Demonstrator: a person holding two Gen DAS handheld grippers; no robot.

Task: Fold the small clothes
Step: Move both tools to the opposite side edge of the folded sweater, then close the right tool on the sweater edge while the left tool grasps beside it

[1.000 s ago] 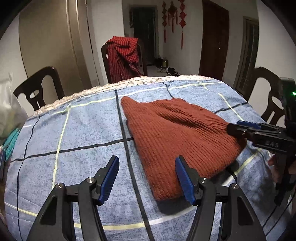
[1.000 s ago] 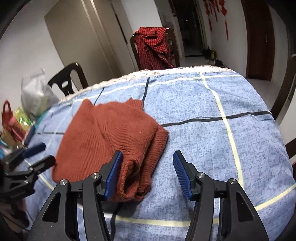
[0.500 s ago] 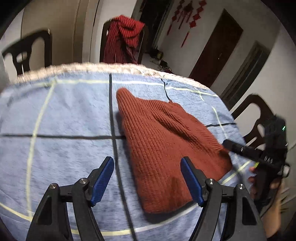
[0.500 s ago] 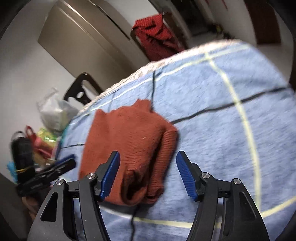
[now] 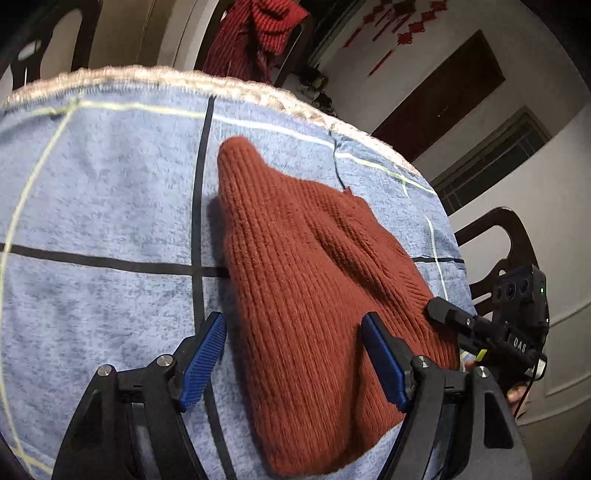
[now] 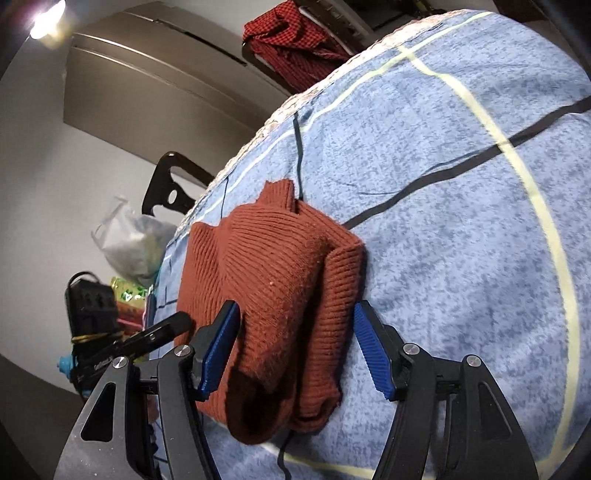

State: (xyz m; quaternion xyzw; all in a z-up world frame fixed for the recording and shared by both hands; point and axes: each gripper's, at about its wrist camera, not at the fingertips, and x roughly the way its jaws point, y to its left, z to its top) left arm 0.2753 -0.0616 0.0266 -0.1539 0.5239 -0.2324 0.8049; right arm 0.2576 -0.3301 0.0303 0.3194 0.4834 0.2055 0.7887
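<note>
A rust-brown knitted sweater (image 5: 306, 280) lies folded into a thick bundle on the blue checked tablecloth (image 5: 103, 192). My left gripper (image 5: 293, 362) hovers open over its near left end, and the knit fills the gap between the blue pads (image 5: 203, 362) without being pinched. My right gripper (image 6: 295, 349) is open too, its pads straddling the layered right end of the sweater (image 6: 277, 277). Each gripper shows in the other's view: the right gripper (image 5: 443, 310) at the sweater's right edge, the left gripper (image 6: 177, 321) at its left edge.
A chair draped with a red checked garment (image 5: 258, 33) stands behind the table. Dark wooden chairs (image 5: 509, 251) (image 6: 170, 181) flank it. A plastic bag (image 6: 129, 240) and colourful clutter (image 6: 125, 295) sit beyond the table's left edge. Bare cloth (image 6: 461, 221) stretches to the right.
Both grippers have tipped downward, rolled and come closer to the sweater. Their jaws stand wider than a second ago, and the sweater's ends now lie between them.
</note>
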